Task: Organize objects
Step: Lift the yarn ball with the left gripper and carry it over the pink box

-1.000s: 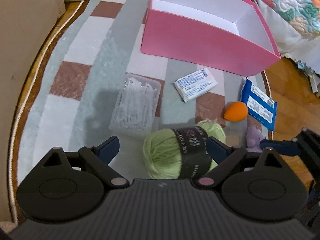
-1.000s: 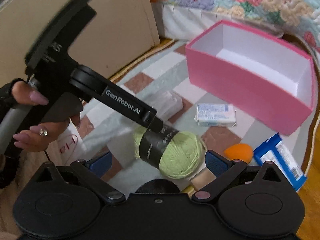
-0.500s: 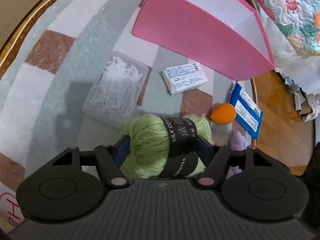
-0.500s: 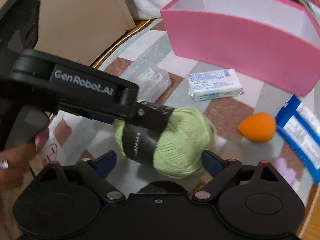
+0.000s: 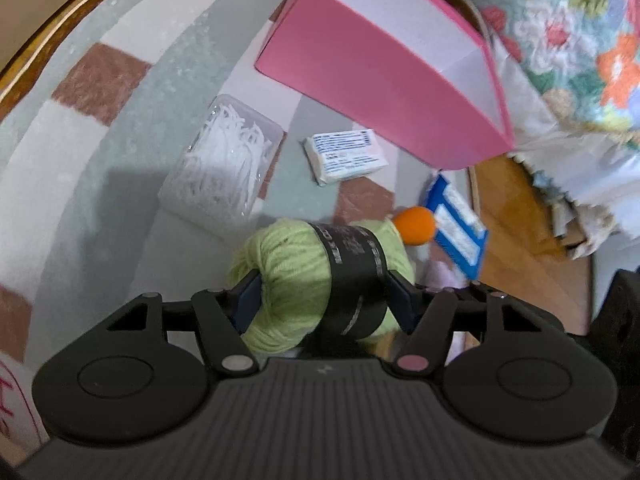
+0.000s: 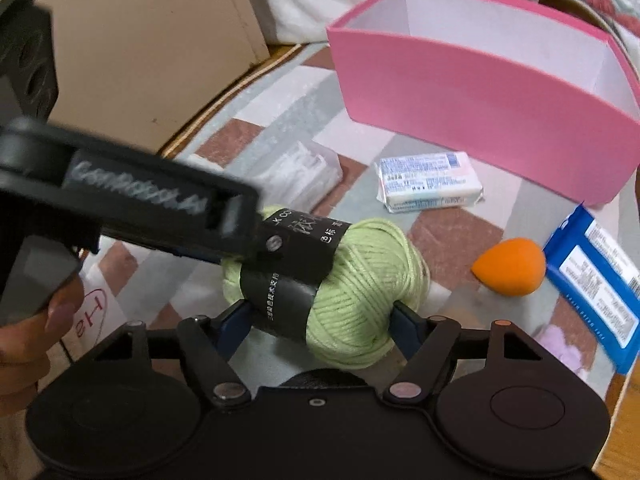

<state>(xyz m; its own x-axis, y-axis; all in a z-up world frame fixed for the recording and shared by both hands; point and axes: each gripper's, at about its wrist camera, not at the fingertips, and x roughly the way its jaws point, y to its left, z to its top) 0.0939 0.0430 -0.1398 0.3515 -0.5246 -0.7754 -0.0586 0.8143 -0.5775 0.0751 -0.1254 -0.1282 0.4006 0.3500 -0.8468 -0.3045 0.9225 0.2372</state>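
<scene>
Green yarn ball (image 5: 320,280), black paper band round it, sits low over checked rug (image 5: 80,168), near orange sponge (image 5: 416,225). Left gripper (image 5: 322,300) clamped on its two ends. Right gripper (image 6: 322,320) straddles same ball; fingers look touching, firm squeeze cannot tell. Step in hand: yarn picked, lift toward pink box (image 6: 460,80). Next move calls for raising above box wall, carrying forward, releasing inside. Left gripper reaches in from left side, person's hand (image 6: 36,320) on handle.
</scene>
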